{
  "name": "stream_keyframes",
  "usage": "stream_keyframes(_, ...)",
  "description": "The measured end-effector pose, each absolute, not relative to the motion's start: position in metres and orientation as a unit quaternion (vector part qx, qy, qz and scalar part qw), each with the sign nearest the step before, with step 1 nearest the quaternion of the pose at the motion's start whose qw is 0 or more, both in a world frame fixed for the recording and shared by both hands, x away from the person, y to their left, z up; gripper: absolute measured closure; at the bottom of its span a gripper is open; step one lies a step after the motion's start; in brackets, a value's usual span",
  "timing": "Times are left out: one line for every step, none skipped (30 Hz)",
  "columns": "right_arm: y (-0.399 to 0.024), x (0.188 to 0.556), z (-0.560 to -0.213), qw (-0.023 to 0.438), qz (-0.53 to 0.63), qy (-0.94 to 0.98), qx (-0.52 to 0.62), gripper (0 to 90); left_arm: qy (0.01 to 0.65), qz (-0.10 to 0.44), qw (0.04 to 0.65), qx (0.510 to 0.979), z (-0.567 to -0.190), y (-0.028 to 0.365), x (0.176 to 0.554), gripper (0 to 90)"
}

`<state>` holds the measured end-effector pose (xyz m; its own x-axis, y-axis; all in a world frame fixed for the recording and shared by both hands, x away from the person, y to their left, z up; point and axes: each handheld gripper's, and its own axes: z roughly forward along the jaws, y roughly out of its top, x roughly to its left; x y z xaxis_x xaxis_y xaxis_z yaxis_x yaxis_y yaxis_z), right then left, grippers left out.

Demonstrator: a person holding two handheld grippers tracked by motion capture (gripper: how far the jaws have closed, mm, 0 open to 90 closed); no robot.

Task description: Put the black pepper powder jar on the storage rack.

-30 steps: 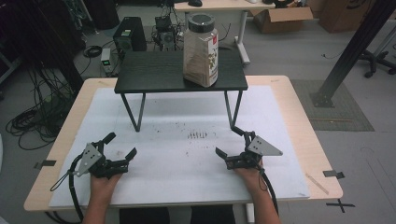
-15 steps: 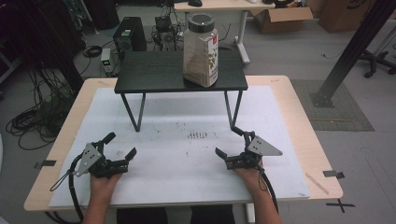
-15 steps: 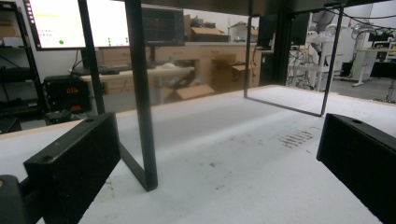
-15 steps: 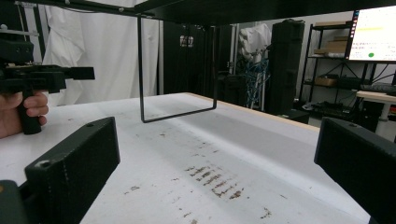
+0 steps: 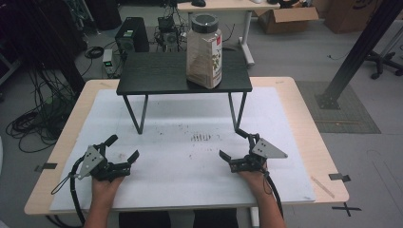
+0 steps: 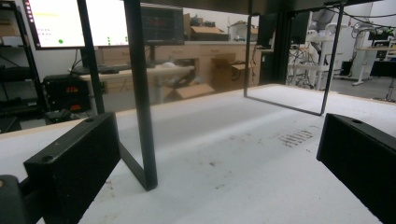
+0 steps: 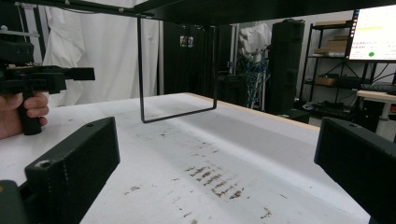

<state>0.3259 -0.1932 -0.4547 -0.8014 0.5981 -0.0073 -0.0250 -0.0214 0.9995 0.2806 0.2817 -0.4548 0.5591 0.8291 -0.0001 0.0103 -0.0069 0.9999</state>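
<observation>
A clear plastic jar with a dark lid and a red-and-white label stands upright on a small black raised shelf at the back of the white mat. My left gripper rests low on the mat at the front left, jaws wide apart, nothing between them. My right gripper rests at the front right, also open and empty. In the left gripper view the shelf's thin black leg stands just ahead of the jaws. The right gripper view shows the far leg frame and the other hand's gripper.
The white mat carries dark scuff marks at its middle. The wooden table edge borders it. Cables, a computer tower and cardboard boxes lie on the floor beyond the table.
</observation>
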Motion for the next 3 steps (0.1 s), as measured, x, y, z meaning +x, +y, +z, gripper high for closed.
stream_keyframes(-0.1932, 0.3259, -0.4547, 0.229, 0.681, 0.661, 0.217, 0.0, 0.334, 0.330, 0.620, 0.628, -0.4548, 0.2817, 0.2806, 0.2)
stream_keyframes(-0.1932, 0.3260, -0.4547, 0.228, 0.681, 0.661, 0.217, 0.0, 0.333, 0.331, 0.621, 0.628, -0.4548, 0.2818, 0.2804, 0.2)
stream_keyframes(-0.1933, 0.3261, -0.4548, 0.228, 0.681, 0.661, 0.217, 0.0, 0.333, 0.331, 0.621, 0.628, -0.4548, 0.2819, 0.2803, 0.2)
